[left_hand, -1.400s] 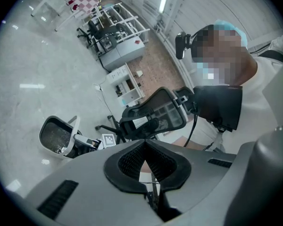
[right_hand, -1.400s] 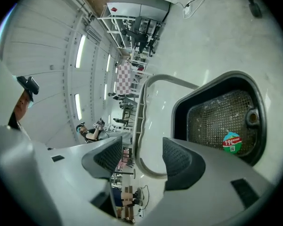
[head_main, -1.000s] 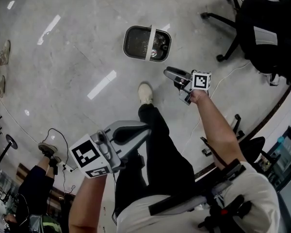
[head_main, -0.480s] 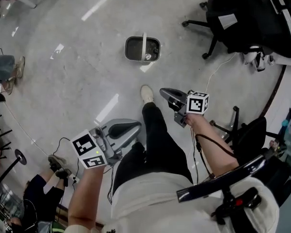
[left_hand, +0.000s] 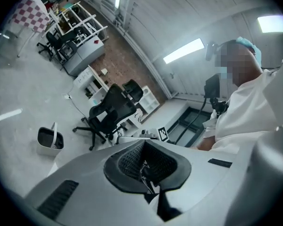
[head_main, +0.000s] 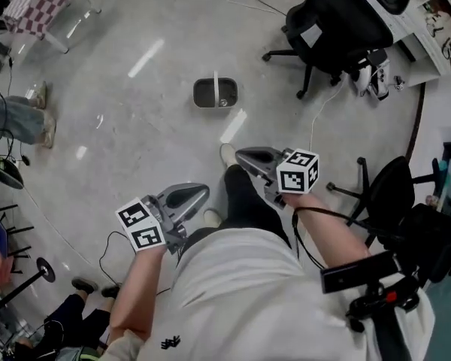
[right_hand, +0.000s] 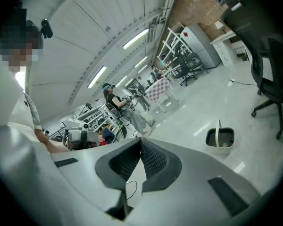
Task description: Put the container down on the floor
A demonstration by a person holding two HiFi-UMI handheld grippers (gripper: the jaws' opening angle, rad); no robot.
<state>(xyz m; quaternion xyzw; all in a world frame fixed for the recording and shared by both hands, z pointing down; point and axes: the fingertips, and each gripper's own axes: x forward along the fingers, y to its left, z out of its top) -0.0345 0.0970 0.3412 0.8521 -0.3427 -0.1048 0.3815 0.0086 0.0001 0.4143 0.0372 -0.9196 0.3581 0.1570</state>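
The container point(head_main: 215, 92) stands upright on the open floor point(head_main: 135, 134), its handle arched across the short width, well ahead of both grippers. The right gripper point(head_main: 242, 155), whose jaws have just closed together on nothing, is nearer to it. The left gripper point(head_main: 201, 192) is also closed and empty.

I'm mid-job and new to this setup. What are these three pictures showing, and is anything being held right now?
There is no robot here: a person holds a two-jaw hand tool in each hand. The top-down picture comes from a camera on the person's head. It shows the left gripper and the right gripper, each carrying a cube of square markers. The other two pictures come from cameras riding on the grippers, looking along their jaws. Both pairs of jaws are together with nothing between them, and the right pair has just closed. The container, a small tub with a handle, stands on the floor, apart from both grippers and near an office chair.
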